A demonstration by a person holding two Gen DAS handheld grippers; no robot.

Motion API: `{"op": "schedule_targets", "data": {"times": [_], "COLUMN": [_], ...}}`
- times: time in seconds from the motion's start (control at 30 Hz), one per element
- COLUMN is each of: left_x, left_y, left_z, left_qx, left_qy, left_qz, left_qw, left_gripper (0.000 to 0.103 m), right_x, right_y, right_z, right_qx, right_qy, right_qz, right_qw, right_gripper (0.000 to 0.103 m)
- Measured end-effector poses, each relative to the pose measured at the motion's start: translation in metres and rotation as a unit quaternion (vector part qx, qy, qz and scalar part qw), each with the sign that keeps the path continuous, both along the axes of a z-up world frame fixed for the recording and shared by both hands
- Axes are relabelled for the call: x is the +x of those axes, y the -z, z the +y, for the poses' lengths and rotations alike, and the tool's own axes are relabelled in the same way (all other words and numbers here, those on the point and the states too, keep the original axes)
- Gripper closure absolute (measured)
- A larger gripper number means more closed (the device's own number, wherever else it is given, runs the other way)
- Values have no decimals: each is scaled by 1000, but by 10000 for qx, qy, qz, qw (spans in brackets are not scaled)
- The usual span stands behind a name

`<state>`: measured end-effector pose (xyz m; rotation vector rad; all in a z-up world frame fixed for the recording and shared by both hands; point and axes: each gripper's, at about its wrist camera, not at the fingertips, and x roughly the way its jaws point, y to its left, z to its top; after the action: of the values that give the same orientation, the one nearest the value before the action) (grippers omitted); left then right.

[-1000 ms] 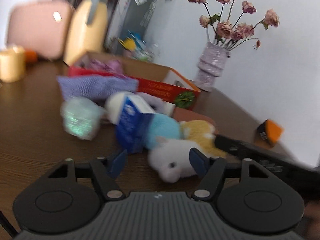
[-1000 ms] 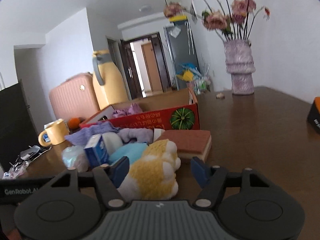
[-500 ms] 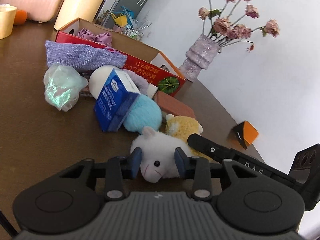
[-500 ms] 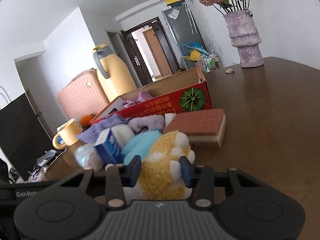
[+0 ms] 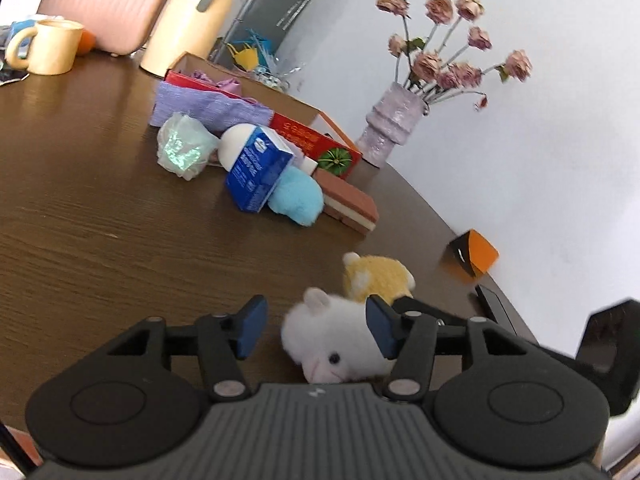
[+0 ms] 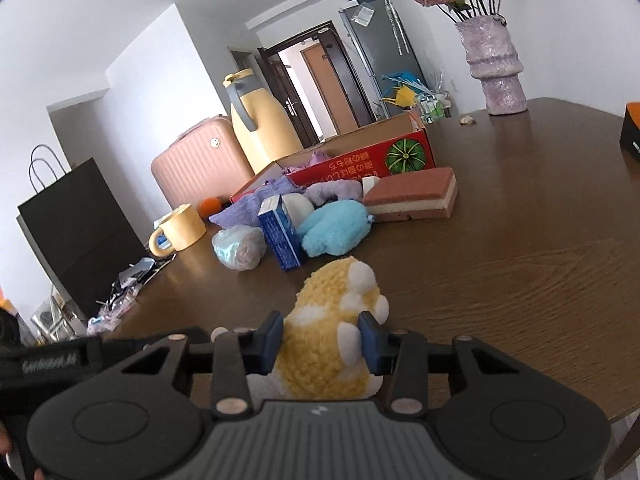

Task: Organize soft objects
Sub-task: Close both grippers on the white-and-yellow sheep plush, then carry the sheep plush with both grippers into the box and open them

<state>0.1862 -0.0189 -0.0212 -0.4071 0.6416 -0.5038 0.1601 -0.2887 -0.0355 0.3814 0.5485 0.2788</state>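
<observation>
- Right claw pinches a yellow plush toy (both pads press its sides) above the brown bench.
- Left claw, jaws just widened, stands spread; a white plush toy lies between, touching only the right pad.

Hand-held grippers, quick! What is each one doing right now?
Left hand-held gripper: open, jaws just widened; white plush sits between them, left pad clear of it.
Right hand-held gripper: shut on the yellow plush.
</observation>
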Motion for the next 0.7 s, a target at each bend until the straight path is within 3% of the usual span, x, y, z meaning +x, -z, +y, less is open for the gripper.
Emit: {"op": "schedule_targets", "data": {"times": [0.23, 0.4, 0.53, 0.7], "left_x": [15, 20, 50, 143], "left_y": [19, 14, -23, -88], "left_z": [-10, -13, -24, -50], "left_qx": [-269, -411, -421, -322], "left_qy": [284, 434, 406, 404], "left_qz": [496, 356, -142, -721], "left_qw": [9980, 9976, 9982, 9961], "left_gripper": [48, 54, 54, 54], "right_x": [3, 3, 22, 110], "right_y": [3, 1, -25, -90], "right_z": [-3, -4, -11, -22], "right_qx": [77, 30, 38, -374], "right_qy": [-15, 40, 58, 67], "right_qz": [-13, -333, -777, -1197], "right_qw": [10000, 9994, 9970, 9921], "right_gripper": [63, 63, 63, 63]}}
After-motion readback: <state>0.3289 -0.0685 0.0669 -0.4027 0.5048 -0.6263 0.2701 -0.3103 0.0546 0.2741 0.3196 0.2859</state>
